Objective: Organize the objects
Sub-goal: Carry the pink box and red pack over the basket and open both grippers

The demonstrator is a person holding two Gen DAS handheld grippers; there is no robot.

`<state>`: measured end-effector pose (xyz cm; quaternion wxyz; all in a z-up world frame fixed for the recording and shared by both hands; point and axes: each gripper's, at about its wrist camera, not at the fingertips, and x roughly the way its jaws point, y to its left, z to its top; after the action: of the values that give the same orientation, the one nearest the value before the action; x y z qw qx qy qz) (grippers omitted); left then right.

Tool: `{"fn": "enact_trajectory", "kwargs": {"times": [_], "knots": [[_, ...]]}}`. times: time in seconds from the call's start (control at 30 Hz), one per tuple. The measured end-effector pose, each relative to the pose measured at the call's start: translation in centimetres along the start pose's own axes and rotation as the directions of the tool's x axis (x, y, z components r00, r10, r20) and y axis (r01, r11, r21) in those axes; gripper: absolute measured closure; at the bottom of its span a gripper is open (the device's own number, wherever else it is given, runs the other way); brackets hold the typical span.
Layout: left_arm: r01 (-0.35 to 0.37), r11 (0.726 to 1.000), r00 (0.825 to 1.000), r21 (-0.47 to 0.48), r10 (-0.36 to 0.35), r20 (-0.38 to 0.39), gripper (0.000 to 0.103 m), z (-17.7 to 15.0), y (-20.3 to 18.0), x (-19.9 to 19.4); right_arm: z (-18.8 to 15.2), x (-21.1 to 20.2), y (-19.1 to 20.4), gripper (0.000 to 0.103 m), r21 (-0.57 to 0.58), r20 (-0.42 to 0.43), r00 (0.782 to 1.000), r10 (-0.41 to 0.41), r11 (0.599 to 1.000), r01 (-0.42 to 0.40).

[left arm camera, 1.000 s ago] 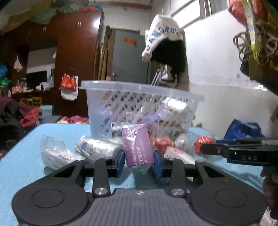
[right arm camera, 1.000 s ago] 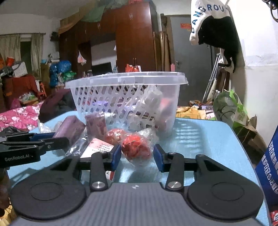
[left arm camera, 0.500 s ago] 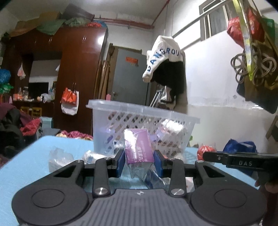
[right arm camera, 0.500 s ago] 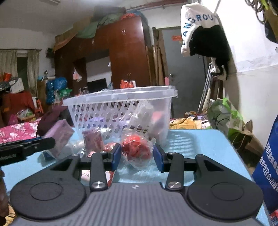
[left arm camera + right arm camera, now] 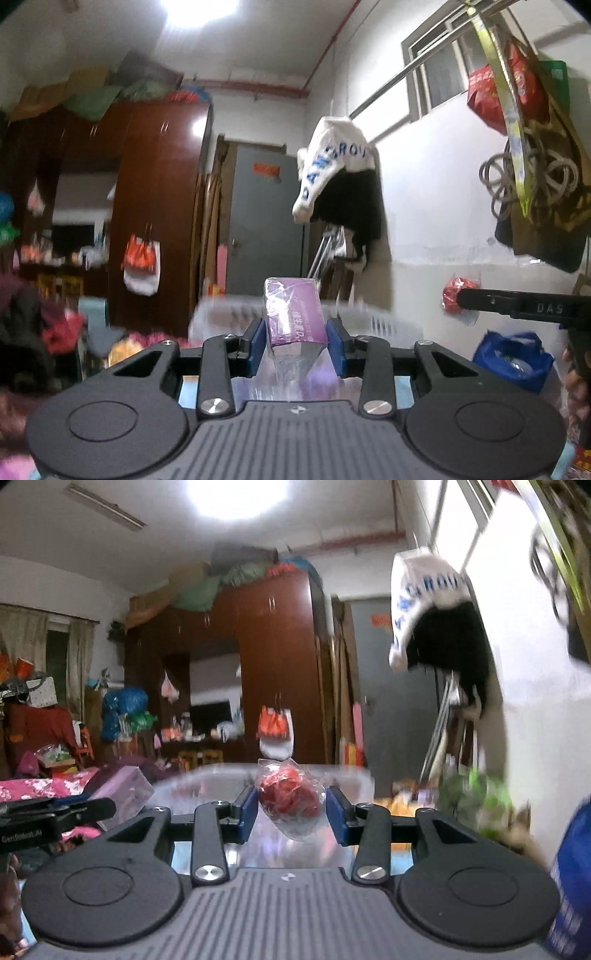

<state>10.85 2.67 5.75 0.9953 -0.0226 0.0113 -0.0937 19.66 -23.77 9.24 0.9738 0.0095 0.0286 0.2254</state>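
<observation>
Above the near rim of the white lattice basket [image 5: 388, 325], your left gripper [image 5: 295, 345] is clamped on a purple box in clear wrap [image 5: 293, 314], its 2 blue pads [image 5: 257, 343] pressing the box's lower sides while the top stands upright above them. Off to the right in that view, your right gripper [image 5: 461, 301] reaches in with a red bundle in a clear plastic bag [image 5: 458, 295] at its tip. In the right wrist view, that gripper [image 5: 290, 812] is shut on the red bundle [image 5: 290, 797], the bag's loose tail hanging below the fingers, and the blurred basket rim [image 5: 351, 773] sits just behind it. The purple box [image 5: 123, 795] shows at the left, held up beside the basket.
</observation>
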Motion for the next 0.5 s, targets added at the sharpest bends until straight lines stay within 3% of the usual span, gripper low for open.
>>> {"fn": "enact_trajectory", "kwargs": {"times": [0.17, 0.33, 0.43, 0.47, 0.5], "knots": [[0.009, 0.999, 0.999, 0.047, -0.007, -0.049, 0.063, 4.5, -0.4, 6.0, 3.6, 5.6, 0.7, 0.058, -0.044, -0.025, 0.999, -0.024, 0.999, 0.023], [-0.014, 0.999, 0.992, 0.041, 0.019, -0.121, 0.063, 4.7, -0.3, 10.5, 3.2, 9.7, 0.2, 0.058, -0.044, -0.097, 0.994, -0.043, 0.998, 0.039], [-0.029, 1.000, 0.992, 0.008, 0.030, -0.119, 0.062, 4.1, 0.2, 11.5, 2.8, 10.4, 0.3, 0.057, -0.047, -0.108, 0.994, -0.027, 0.999, 0.022], [-0.039, 0.999, 0.993, 0.014, 0.041, -0.112, 0.053, 3.9, 0.3, 11.8, 2.6, 10.5, 0.4, 0.055, -0.051, -0.107, 0.994, -0.017, 0.999, 0.012], [-0.050, 0.998, 0.991, 0.033, 0.054, -0.126, 0.026, 3.8, 0.3, 12.2, 2.5, 10.9, 0.5, 0.044, -0.057, -0.117, 0.993, -0.001, 0.998, -0.006]]}}
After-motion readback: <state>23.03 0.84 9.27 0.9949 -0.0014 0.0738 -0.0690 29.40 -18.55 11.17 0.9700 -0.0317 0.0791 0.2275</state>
